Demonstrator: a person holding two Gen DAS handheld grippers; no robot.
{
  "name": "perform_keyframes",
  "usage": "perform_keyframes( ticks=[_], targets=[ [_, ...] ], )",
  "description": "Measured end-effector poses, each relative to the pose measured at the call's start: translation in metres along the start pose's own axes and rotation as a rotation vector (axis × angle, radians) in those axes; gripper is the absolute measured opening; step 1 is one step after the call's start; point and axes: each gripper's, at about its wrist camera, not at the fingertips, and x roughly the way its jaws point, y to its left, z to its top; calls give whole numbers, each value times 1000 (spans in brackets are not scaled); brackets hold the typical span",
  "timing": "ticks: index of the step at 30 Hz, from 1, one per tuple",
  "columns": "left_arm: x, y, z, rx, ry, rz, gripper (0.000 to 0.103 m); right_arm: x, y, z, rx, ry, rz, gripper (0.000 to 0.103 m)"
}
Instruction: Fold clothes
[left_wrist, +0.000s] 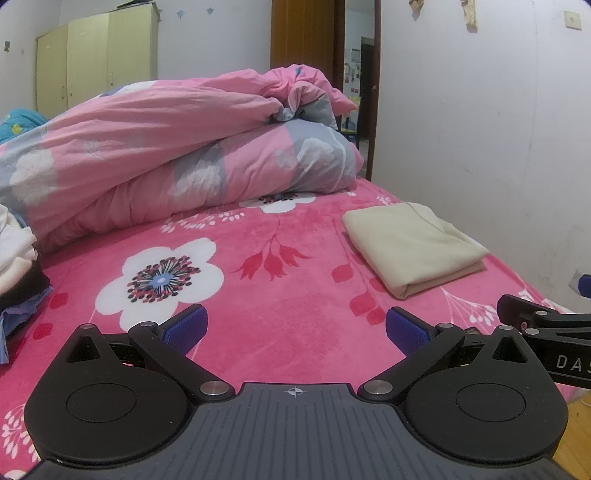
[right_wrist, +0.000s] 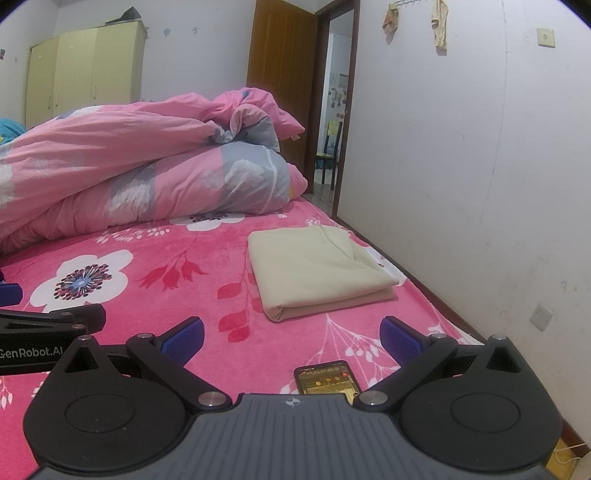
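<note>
Both tools hover low over the bed (left_wrist: 295, 295), side by side. The left hand-held gripper (left_wrist: 295, 328) is spread wide with nothing between its blue pads, and the right hand-held gripper (right_wrist: 291, 338) is likewise released and empty.

One cream garment (right_wrist: 317, 266) already lies folded near the wall side of the bed. A heap of clothes (left_wrist: 18, 266) sits at the far left edge of the left view, well apart from both grippers.

The risks, as I judge them:
- A phone (right_wrist: 327, 380) lies on the bed just under the right gripper. A careless sweep could knock it off or drag it along with cloth.
- Reaching into the heap may snag several layers at once, so more than one item comes up.
- The duvet (left_wrist: 166, 155) crowds the far half of the bed, leaving limited flat space. A spread garment could ride onto it and fold unevenly.
</note>
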Motion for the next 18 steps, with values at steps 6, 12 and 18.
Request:
perform_keyframes(
  ticks=[6, 12, 18],
  targets=[
    [0, 0, 1, 0, 2, 1, 103, 1, 1, 1, 1, 2, -1, 103],
    [0, 0, 0, -1, 1, 4, 103, 1, 1, 1, 1, 2, 1, 103],
    [1, 0, 0, -2, 2, 4, 103, 2, 0, 1, 2, 3, 1, 103]
  ],
)
